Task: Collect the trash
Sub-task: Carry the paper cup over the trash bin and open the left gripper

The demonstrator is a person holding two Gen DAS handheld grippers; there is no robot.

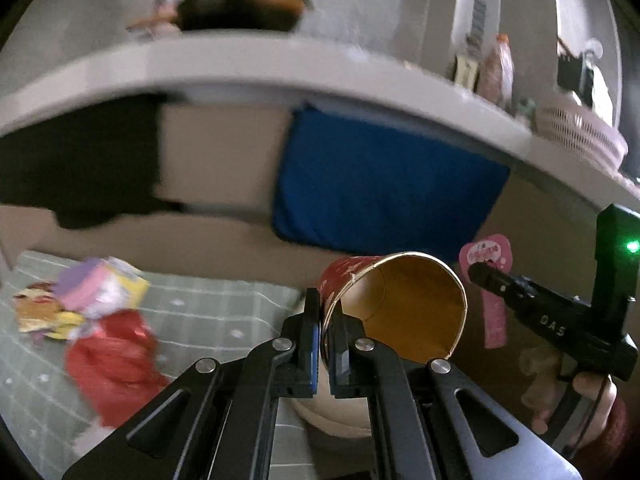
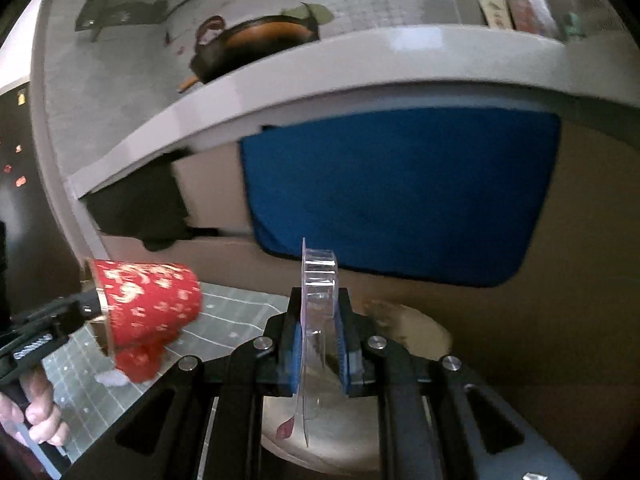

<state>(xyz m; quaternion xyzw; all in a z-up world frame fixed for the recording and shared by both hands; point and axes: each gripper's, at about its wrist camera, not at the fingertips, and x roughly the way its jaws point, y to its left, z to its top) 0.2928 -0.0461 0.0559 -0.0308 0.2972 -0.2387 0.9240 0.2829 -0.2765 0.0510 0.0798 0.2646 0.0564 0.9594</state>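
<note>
My left gripper (image 1: 326, 312) is shut on the rim of a red paper cup (image 1: 400, 304) with a gold inside, held on its side in the air; the cup also shows in the right wrist view (image 2: 148, 304). My right gripper (image 2: 320, 308) is shut on a clear plastic blister pack (image 2: 318, 276) with a pink backing card, seen edge-on; the pack shows pink in the left wrist view (image 1: 490, 276). Both are held above a round beige bin (image 2: 416, 332). More trash lies on a green checked mat (image 1: 208, 312): a red wrapper (image 1: 116, 364) and colourful wrappers (image 1: 92, 300).
A grey counter (image 1: 280, 68) runs across above, with a dark pan (image 1: 240, 8) on it. A blue cloth (image 1: 384, 184) and a black cloth (image 1: 80, 168) hang below its edge. A bottle (image 1: 498, 64) and a pink basket (image 1: 580, 132) stand at the right.
</note>
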